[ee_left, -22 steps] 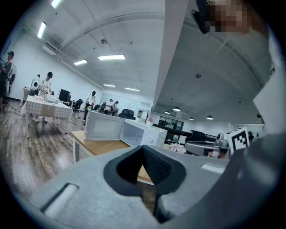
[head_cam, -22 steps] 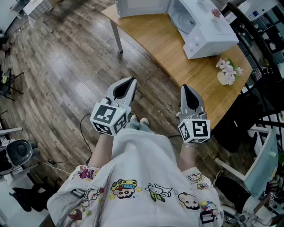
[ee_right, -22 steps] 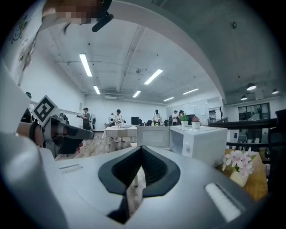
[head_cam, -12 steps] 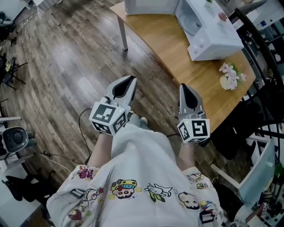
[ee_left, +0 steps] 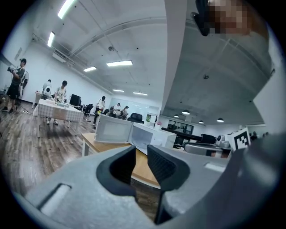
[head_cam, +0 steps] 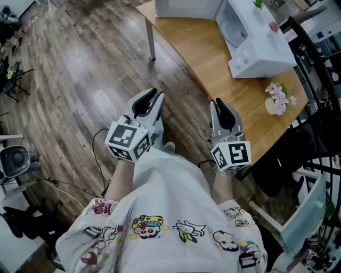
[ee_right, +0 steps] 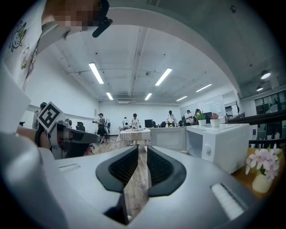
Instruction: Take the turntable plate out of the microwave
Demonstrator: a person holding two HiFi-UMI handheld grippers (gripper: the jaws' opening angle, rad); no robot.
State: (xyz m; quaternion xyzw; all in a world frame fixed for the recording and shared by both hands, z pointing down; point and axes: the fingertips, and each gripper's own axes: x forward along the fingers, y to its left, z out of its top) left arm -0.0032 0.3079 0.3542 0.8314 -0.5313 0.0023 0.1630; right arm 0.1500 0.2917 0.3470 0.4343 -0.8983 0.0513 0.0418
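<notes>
Wood runs under everything we see: a dark plank floor (head_cam: 80, 80) and, at the far right, a pale wooden table (head_cam: 213, 64). On that table stands the white microwave (head_cam: 266, 48), its door (head_cam: 186, 8) standing open to the left. The turntable plate (head_cam: 233, 25) lies inside the cavity, a pale round disc on its floor. Nearer to us on the same table sits a small vase of pink flowers (head_cam: 277, 98). We hold both grippers close to our body, side by side and well apart from the microwave, pointing toward the far side. Our left gripper (head_cam: 152, 98) has its jaws a narrow way apart with nothing between them. Our right gripper (head_cam: 218, 106) shows only a thin slit between its pads (ee_right: 124, 166) — empty as well, with the plank floor showing through the gap — and it hangs close to the table's near edge
</notes>
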